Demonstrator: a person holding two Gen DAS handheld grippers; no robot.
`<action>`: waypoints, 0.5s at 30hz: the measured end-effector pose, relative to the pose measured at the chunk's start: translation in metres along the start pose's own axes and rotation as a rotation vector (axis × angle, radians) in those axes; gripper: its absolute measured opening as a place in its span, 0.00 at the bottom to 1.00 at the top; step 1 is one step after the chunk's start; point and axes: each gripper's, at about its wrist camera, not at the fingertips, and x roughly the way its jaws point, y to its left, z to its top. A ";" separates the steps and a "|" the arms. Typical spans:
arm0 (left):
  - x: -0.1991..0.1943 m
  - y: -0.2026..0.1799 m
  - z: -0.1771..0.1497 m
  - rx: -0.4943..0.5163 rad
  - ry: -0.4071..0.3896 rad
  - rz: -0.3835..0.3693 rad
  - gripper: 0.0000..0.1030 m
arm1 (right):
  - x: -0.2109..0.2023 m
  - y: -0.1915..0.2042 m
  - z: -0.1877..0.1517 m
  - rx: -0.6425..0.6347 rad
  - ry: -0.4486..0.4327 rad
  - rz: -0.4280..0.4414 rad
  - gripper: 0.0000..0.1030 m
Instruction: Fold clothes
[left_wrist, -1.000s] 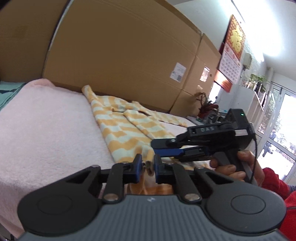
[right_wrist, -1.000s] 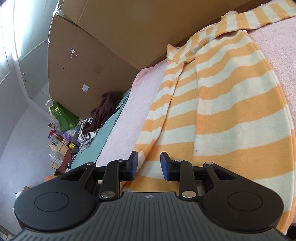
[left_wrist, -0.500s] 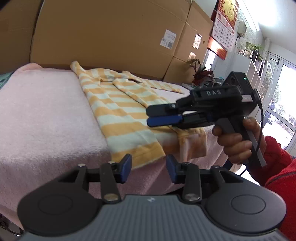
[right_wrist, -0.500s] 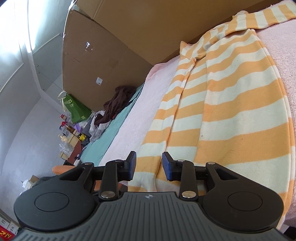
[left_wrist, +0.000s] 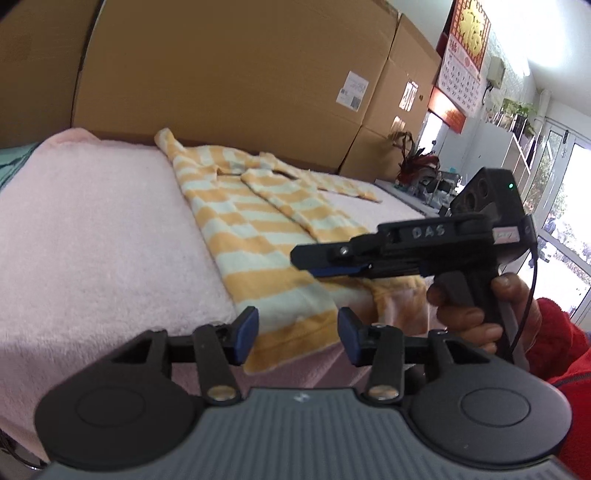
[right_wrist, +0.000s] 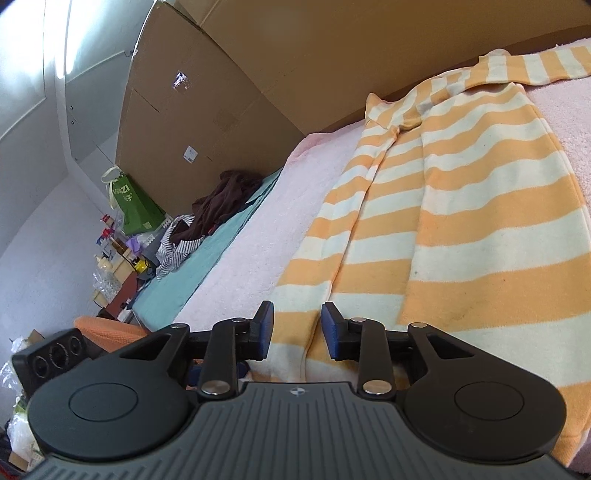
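A second ago the left gripper (left_wrist: 297, 334) had its jaws pinched on the near hem of the striped garment (left_wrist: 258, 236); now they have let go and are opening, standing moderately wide with the hem corner seen in the gap but neither pad pressing on it. The yellow-and-cream cloth has dropped back and lies flat on the pink blanket (left_wrist: 92, 229), its near corner drooping over the front edge of the bed and its collar end far off against the cardboard boxes (left_wrist: 229, 74). The right gripper (right_wrist: 297, 332), held by a hand (left_wrist: 476, 310) in a red sleeve, hovers just over the garment's near right part; its jaws stand narrow and are closing slightly. In its own view a lengthwise crease of the cloth runs into the gap, but I cannot tell whether the pads touch it, and from the side they look clear of the fabric. One sleeve already looks folded in over the body, while the other reaches off toward the far right. So I judge that the straightening pull on the hem is finished and the garment is laid out ready. The folding itself seems barely begun, and a fresh grasp on an edge will probably be needed next.
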 end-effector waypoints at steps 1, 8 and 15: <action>0.000 0.001 0.002 -0.005 -0.012 -0.014 0.52 | 0.002 0.000 0.001 0.002 0.004 -0.003 0.29; 0.007 0.007 0.004 -0.020 0.000 -0.030 0.53 | -0.013 0.001 0.000 -0.021 -0.038 0.014 0.03; 0.012 0.005 0.010 0.031 0.013 -0.014 0.57 | -0.017 -0.004 -0.005 -0.021 0.031 0.009 0.09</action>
